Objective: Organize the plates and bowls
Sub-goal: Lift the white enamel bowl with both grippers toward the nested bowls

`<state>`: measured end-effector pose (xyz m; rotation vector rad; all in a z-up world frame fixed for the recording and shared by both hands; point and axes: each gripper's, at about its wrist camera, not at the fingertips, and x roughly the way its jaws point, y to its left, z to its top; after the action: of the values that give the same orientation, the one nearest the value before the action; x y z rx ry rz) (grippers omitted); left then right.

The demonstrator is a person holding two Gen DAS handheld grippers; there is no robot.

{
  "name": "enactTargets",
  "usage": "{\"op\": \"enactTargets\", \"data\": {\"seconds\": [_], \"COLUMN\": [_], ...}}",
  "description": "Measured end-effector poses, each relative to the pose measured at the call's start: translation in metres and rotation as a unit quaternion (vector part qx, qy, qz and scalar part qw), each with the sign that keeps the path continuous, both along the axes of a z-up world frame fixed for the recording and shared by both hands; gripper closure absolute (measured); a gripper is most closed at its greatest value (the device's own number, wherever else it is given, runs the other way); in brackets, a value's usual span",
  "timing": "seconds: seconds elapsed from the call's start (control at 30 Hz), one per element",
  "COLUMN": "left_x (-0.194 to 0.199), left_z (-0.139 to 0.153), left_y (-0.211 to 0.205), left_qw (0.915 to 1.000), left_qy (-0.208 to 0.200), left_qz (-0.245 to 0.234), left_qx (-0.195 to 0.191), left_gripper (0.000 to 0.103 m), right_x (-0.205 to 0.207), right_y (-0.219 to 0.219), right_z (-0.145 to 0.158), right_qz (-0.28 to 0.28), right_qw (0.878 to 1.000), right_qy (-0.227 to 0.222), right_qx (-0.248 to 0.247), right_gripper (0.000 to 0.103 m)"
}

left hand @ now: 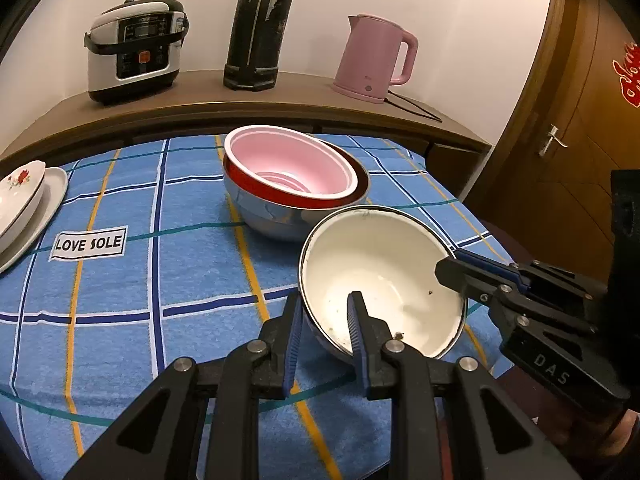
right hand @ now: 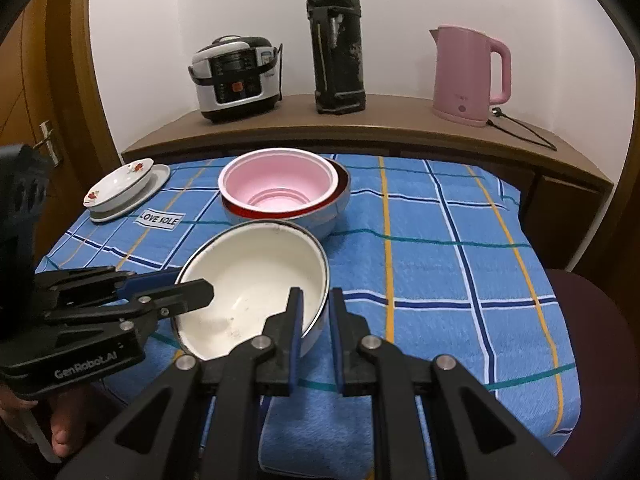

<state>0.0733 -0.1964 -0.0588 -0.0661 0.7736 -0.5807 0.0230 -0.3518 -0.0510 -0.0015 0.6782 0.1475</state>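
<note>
A white enamel bowl with a dark rim is tilted above the blue checked cloth. My left gripper is shut on its near left rim. My right gripper is shut on its right rim; it shows in the left wrist view too. The bowl also shows in the right wrist view, with the left gripper on its left rim. Behind it a pink bowl sits nested in a red-lined steel bowl. A flowered white dish lies on a white plate at the far left.
On a wooden sideboard behind the table stand a rice cooker, a black thermos and a pink kettle with its cord. A wooden door is at the right. A dark chair seat is by the table's right edge.
</note>
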Motion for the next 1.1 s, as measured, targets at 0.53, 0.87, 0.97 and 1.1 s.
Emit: {"op": "enactTargets", "data": {"seconds": [0.53, 0.87, 0.97, 1.1], "left_x": [-0.005, -0.005, -0.006, -0.007], "left_z": [0.003, 0.007, 0.009, 0.011], "left_y": [0.002, 0.009, 0.011, 0.012], "left_qw": [0.9998, 0.9993, 0.9992, 0.9989], "left_qy": [-0.018, -0.025, -0.027, -0.034], "left_qz": [0.012, 0.022, 0.023, 0.026], "left_qx": [-0.005, -0.016, -0.018, -0.016], "left_gripper": [0.078, 0.078, 0.078, 0.078], "right_x": [-0.002, -0.005, -0.006, -0.005], "right_y": [0.004, 0.009, 0.01, 0.01], "right_z": [0.003, 0.007, 0.01, 0.012], "right_qz": [0.005, 0.014, 0.016, 0.019], "right_qw": [1.0, 1.0, 1.0, 0.999], "right_qy": [-0.01, -0.019, -0.025, -0.028], "right_qx": [0.003, 0.004, 0.006, 0.006], "right_gripper": [0.09, 0.09, 0.09, 0.09]}}
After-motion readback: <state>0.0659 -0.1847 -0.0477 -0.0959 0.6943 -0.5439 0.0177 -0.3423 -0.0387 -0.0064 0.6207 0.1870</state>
